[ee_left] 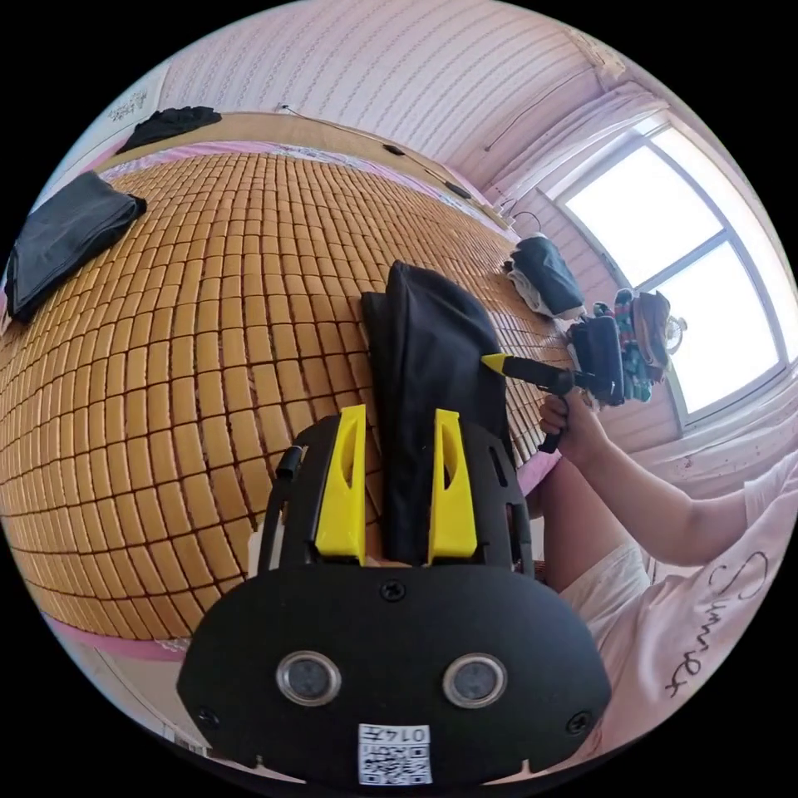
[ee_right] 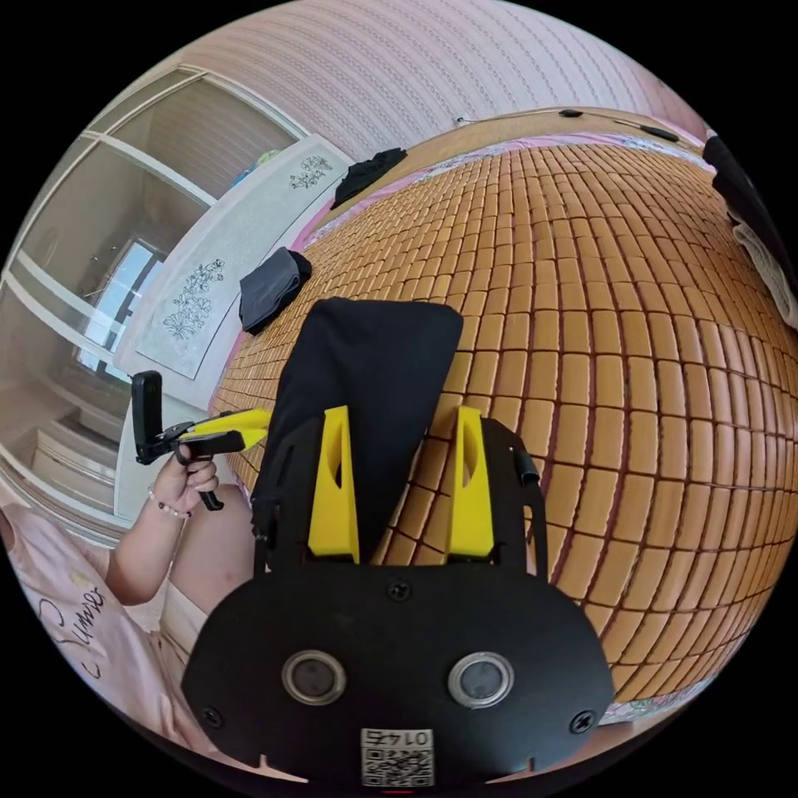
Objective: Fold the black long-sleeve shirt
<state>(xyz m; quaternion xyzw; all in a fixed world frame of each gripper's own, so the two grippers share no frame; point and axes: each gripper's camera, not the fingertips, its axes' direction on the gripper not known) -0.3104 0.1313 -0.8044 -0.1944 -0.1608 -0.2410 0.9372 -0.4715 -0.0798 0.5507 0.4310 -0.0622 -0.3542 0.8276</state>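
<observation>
On the woven tan bamboo mat covering the bed, I see the black long-sleeve shirt folded into a narrow bundle near the mat's edge closest to me. My left gripper has its yellow jaws spread apart with the shirt's folded end running between them; a gap shows on the left jaw's side, and I cannot tell whether the right jaw touches the cloth. From the right gripper view the same shirt lies under and beyond my right gripper, whose jaws stand wide, one over the black cloth and one over bare mat. In the left gripper view, the right gripper comes in from the side with its yellow tip at the shirt's edge, held by a hand. Well apart from the shirt, a folded dark grey garment rests near the mat's far side, another black garment lies on the wooden headboard ledge, and a dark pile on white cloth sits by the bright window.
</observation>
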